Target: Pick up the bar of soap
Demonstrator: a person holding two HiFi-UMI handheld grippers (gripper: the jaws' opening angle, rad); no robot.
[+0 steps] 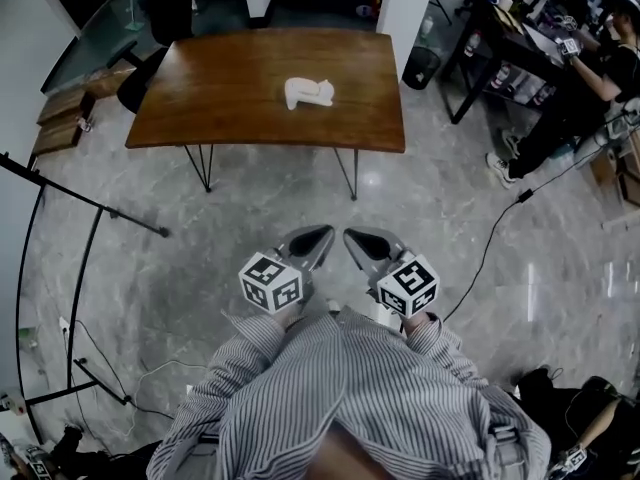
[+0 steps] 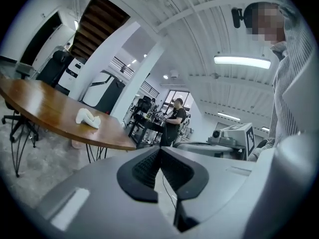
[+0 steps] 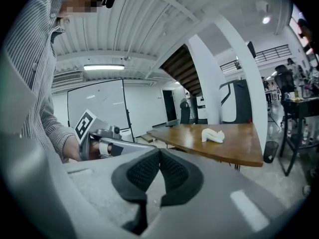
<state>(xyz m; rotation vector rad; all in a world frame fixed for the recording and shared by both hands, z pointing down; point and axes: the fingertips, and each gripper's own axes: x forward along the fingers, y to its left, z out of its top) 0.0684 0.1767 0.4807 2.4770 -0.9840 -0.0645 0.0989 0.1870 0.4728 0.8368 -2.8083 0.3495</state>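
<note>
Soap bar (image 1: 308, 93) is lying mid-way along worktop (image 1: 220, 98), long axis running approx L-R, well ahead of left claw (image 1: 312, 246) & right claw (image 1: 370, 246), both sitting clenched & empty, left lining up marginally nearer.

Even, cool indoor light comes from ceiling strips (image 2: 242, 60) — glare spots gleam on the polished floor (image 1: 372, 179). Both gripper views bend strongly, with black corners.

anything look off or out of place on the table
Nothing stands out. The white soap lies alone on the wooden table, nothing spilled; only its lumpy, uneven shape looks unlike a plain bar.
</note>
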